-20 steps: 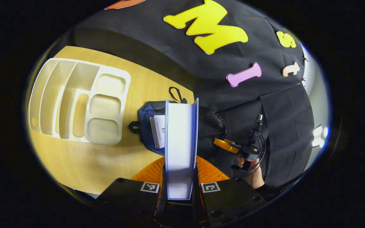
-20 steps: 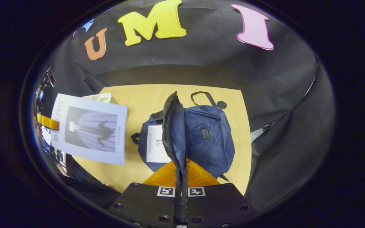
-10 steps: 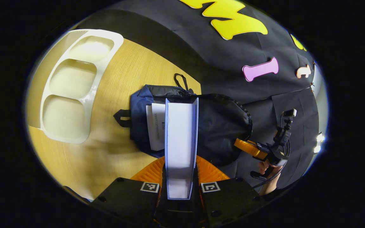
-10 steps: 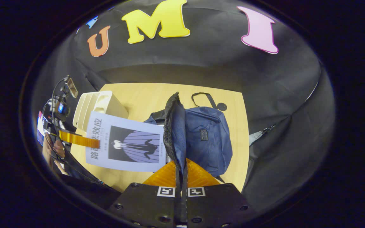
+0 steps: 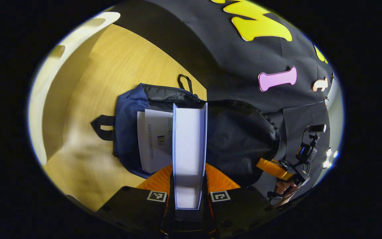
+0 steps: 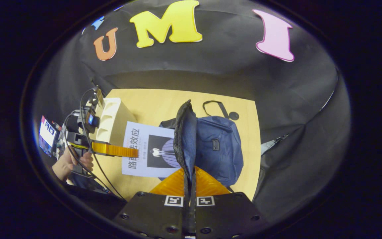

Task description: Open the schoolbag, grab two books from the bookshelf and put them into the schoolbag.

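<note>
Wooden table, schoolbag, Chinese-titled book

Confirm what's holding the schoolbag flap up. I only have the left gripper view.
Observer: The right hand-held gripper is shut on the zip edge of the schoolbag flap and holds it upright.
Operator: You see the cover of my book?
Observer: Yes. In the right gripper view the book faces the camera: pale cover, dark picture, far edge hidden by the flap.
Operator: Where's the shelf?
Observer: The white bookshelf stands left of the schoolbag, close beside the left hand-held gripper.
</note>
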`<state>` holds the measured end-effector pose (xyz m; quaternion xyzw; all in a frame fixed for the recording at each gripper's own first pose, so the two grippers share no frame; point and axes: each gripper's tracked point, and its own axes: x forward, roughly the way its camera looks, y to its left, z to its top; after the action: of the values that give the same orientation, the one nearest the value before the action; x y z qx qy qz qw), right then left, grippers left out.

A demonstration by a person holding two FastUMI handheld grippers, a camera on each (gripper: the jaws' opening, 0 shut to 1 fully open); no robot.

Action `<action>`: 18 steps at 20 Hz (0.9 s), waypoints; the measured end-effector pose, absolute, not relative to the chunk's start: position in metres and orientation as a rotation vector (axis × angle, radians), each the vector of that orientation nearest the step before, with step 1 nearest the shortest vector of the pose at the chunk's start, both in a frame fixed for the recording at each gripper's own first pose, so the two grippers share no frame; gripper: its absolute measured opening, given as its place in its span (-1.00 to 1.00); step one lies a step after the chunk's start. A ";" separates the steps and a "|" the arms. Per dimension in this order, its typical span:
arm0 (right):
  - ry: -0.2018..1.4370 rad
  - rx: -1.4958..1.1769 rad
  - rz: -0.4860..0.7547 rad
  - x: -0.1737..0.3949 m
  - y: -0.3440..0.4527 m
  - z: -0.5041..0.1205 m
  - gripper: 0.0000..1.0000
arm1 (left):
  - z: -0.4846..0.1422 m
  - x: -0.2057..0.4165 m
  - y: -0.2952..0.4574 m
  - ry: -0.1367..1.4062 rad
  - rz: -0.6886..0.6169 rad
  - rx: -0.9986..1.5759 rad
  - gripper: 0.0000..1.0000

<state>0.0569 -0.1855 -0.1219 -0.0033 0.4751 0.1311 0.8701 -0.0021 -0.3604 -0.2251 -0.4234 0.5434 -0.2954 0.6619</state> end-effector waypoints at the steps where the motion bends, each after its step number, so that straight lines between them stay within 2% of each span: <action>1: 0.990 -0.010 0.278 0.057 -0.182 -0.117 -1.00 | -0.229 0.000 -0.364 1.227 -0.670 -0.978 -0.33; 8: 0.968 -0.050 0.306 0.058 -0.155 -0.100 -1.00 | -0.254 0.015 -0.403 1.185 -0.704 -1.133 -0.33; 9: 0.968 -0.056 0.311 0.060 -0.152 -0.100 -0.94 | -0.258 0.017 -0.410 1.179 -0.716 -1.147 -0.33; 10: 0.971 -0.061 0.313 0.060 -0.148 -0.100 -1.00 | -0.262 0.018 -0.416 1.178 -0.726 -1.162 -0.32; 13: 0.981 -0.073 0.320 0.057 -0.142 -0.103 -1.00 | -0.269 0.023 -0.435 1.178 -0.754 -1.155 -0.31; 15: 0.995 -0.074 0.327 0.054 -0.139 -0.108 -1.00 | -0.283 0.020 -0.442 1.225 -0.736 -1.108 -0.23; 18: 1.010 -0.074 0.326 0.053 -0.139 -0.112 -1.00 | -0.310 0.019 -0.437 1.297 -0.655 -0.960 0.07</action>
<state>0.0526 -0.1392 -0.1122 -0.0351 0.4816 0.1555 0.8618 0.0188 -0.4372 -0.3102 -0.4216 0.5697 -0.2878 0.6440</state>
